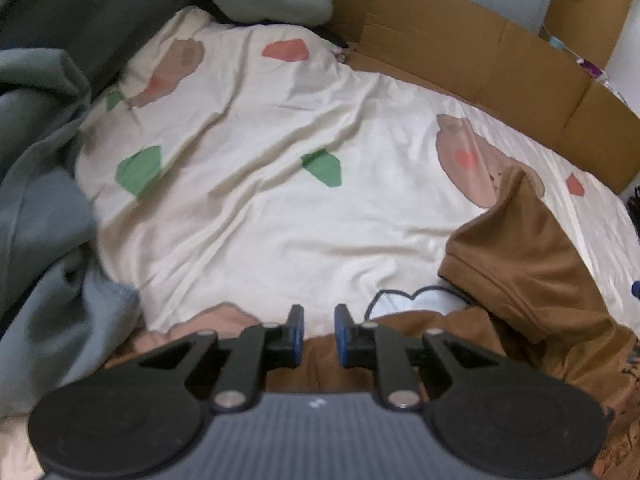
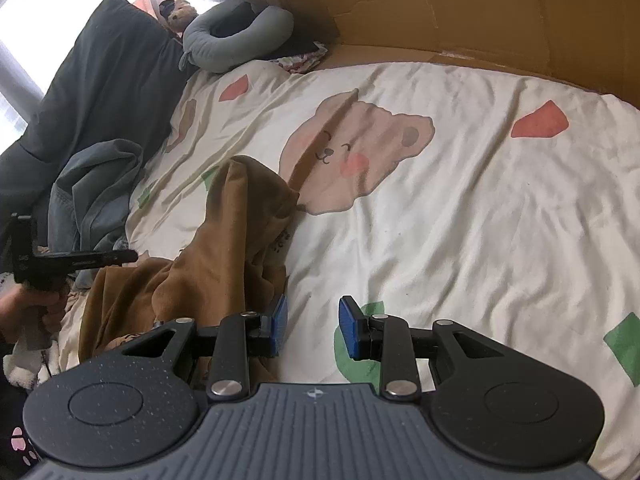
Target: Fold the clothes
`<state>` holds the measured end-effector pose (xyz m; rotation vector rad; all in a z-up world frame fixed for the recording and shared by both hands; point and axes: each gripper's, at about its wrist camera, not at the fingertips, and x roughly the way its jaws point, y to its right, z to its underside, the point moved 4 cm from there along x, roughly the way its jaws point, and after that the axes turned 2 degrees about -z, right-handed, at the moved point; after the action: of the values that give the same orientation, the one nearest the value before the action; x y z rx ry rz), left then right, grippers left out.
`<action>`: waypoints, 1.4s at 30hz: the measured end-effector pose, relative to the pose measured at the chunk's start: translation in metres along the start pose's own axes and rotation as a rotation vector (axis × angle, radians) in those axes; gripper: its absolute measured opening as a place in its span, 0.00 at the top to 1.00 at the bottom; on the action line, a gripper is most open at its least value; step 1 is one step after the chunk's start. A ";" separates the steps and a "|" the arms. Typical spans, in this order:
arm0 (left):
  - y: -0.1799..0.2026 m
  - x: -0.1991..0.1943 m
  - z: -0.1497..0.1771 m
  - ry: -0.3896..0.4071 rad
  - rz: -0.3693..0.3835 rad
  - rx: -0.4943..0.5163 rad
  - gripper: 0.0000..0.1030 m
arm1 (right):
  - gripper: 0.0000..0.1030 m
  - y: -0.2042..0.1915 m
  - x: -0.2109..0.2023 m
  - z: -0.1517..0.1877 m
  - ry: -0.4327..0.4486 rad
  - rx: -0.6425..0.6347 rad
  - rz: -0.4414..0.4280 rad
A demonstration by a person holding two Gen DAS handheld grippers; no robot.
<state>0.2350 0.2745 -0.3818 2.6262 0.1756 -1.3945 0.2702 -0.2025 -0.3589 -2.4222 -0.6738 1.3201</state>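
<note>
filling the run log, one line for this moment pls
brown garment crumpled on bedsheet | left hand-held gripper open, empty | right hand-held gripper open, empty

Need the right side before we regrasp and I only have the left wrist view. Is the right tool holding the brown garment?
Observer: No. The right tool is open with nothing between its pads. The brown garment ends just beside one pad.
Operator: What's on the far side of the garment from me?
Observer: Only printed sheet, running up to the cardboard wall.
Operator: Where does my left tool sit from there?
Observer: At the picture's left edge, held by a hand, over the near end of the brown garment and next to a blue-grey garment.
</note>
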 end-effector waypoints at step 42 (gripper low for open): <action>0.023 0.032 0.017 -0.106 -0.020 0.477 0.63 | 0.68 0.004 0.013 0.001 -0.040 -0.036 0.011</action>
<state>0.2435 0.2496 -0.4156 2.9054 -0.1673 -1.7629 0.2761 -0.1986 -0.3704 -2.4375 -0.7014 1.3755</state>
